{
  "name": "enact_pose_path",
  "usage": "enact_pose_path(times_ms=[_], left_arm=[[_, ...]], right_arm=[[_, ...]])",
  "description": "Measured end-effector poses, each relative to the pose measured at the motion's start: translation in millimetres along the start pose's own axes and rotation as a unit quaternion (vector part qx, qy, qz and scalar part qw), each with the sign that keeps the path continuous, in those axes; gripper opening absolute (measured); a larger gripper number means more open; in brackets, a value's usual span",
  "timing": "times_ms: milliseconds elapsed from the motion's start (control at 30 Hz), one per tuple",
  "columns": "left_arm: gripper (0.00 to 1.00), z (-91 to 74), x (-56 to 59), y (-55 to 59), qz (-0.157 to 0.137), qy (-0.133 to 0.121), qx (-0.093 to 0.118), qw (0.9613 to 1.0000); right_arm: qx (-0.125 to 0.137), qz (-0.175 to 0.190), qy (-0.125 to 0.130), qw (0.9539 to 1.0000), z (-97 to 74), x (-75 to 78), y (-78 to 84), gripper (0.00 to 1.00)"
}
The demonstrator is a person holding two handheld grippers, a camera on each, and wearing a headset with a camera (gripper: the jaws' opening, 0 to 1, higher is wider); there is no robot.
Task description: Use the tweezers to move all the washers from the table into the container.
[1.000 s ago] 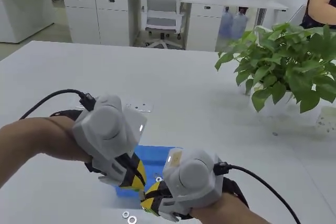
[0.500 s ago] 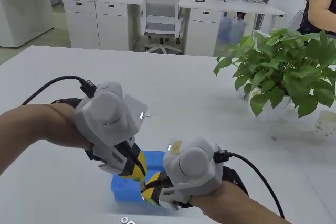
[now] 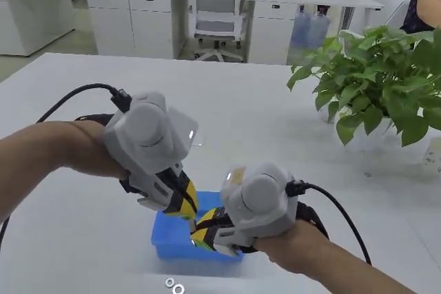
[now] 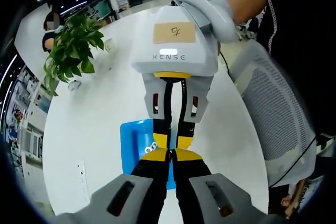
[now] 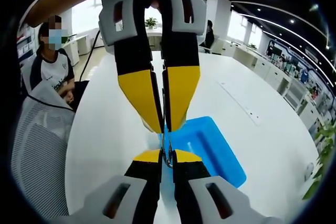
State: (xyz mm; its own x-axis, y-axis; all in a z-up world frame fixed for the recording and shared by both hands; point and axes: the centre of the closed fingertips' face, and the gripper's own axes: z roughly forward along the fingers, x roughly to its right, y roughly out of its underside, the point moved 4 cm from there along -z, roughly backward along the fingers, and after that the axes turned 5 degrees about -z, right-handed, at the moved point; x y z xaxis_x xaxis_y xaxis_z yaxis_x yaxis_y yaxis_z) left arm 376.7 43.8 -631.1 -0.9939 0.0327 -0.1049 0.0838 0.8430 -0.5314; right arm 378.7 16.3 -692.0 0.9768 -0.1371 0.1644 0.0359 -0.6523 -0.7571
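Note:
Over the blue container (image 3: 170, 244) my two grippers meet tip to tip. The left gripper (image 3: 189, 210) points down from the upper left and the right gripper (image 3: 200, 234) comes in from the right. In the right gripper view the thin metal tweezers (image 5: 166, 148) run between the right gripper's (image 5: 167, 157) shut jaws and up into the left gripper's (image 5: 163, 125) nearly closed yellow jaws. The left gripper view has its own jaws (image 4: 170, 156) shut against the right gripper's tips (image 4: 170, 141). Two washers (image 3: 173, 285) lie on the table just in front of the container. Small ring shapes (image 4: 153, 146) lie inside the container (image 4: 133, 139).
A potted green plant (image 3: 375, 80) stands on the white table (image 3: 262, 129) at the right. A socket plate (image 3: 196, 141) sits in the table behind the left gripper. Cables trail from both grippers. Desks and an office chair (image 3: 217, 12) stand beyond the table.
The head camera has shifted. Both grippers stay tip to tip over the container, and the washers on the table have not moved.

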Motion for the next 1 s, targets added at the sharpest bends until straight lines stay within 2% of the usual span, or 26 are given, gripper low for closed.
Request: enact_pose_path(times_ms=[367,600,1000], left_arm=[[0.06,9.8,-18.5,6.6,-0.003,-0.005,-0.002,1.0],[0.06,16.9,-27.2,13.0,-0.008,-0.005,-0.003,0.9999],[0.06,31.9,-32.3,28.7,-0.022,0.001,-0.01,0.9997]], right_arm=[[0.005,0.003,0.004,1.0,11.5,19.2,8.5,0.08],[0.007,0.007,0.002,1.0,19.7,25.6,13.4,0.08],[-0.002,0.022,-0.013,0.9997,37.4,28.0,26.1,0.09]])
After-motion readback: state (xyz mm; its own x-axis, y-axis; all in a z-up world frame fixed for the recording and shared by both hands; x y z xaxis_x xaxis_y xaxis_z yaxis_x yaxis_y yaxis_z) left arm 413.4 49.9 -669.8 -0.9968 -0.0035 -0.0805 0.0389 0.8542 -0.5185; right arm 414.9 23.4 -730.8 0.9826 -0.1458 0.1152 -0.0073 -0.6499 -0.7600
